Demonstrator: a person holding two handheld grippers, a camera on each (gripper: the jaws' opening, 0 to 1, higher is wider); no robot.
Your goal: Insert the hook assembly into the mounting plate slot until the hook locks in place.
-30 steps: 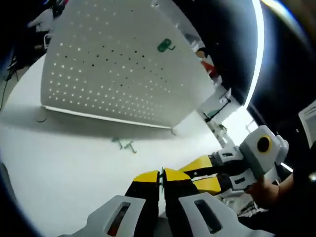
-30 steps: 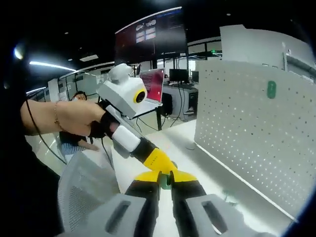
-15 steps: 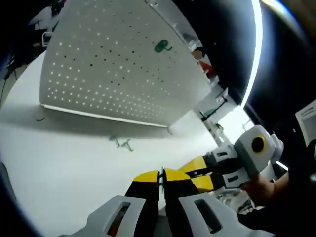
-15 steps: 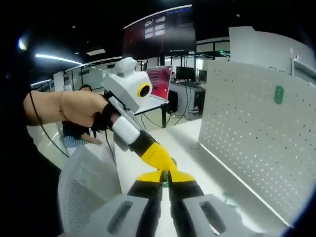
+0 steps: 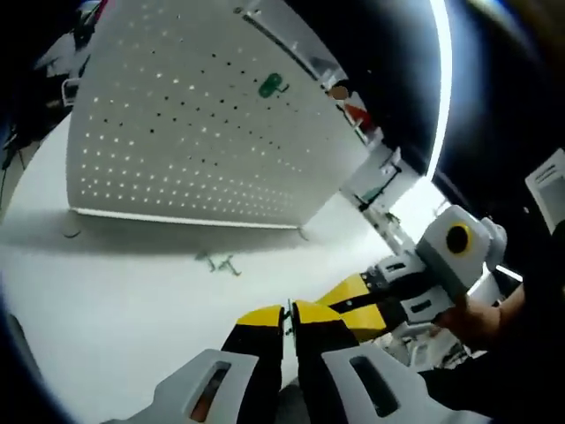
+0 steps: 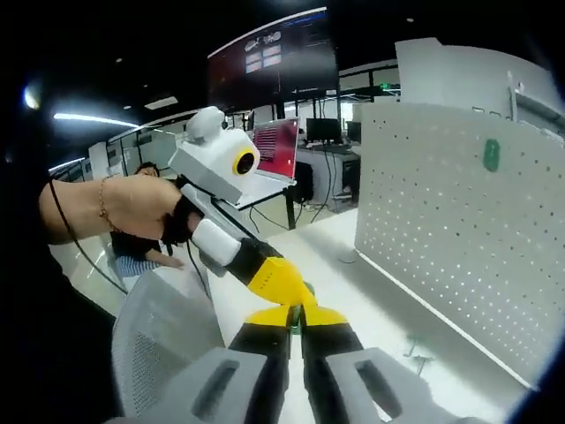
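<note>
Right gripper view: both nearly closed grippers (image 6: 296,320) meet on a small green hook (image 6: 295,316), which should be aligned squarely with the distant pegboard (image 6: 459,221) before insertion.

The small green thing (image 6: 297,320) pinched where the two grippers' fingers (image 6: 265,334) meet is almost wholly covered by them, so its shape cannot be told. The green hook (image 5: 270,86) on the white pegboard (image 5: 177,132) is too small to show how it sits in the holes. Small wire pieces (image 5: 218,262) on the bench (image 5: 106,291) near the board's foot are too blurred to identify. The pegboard's far side is cut off in the right gripper view.
</note>
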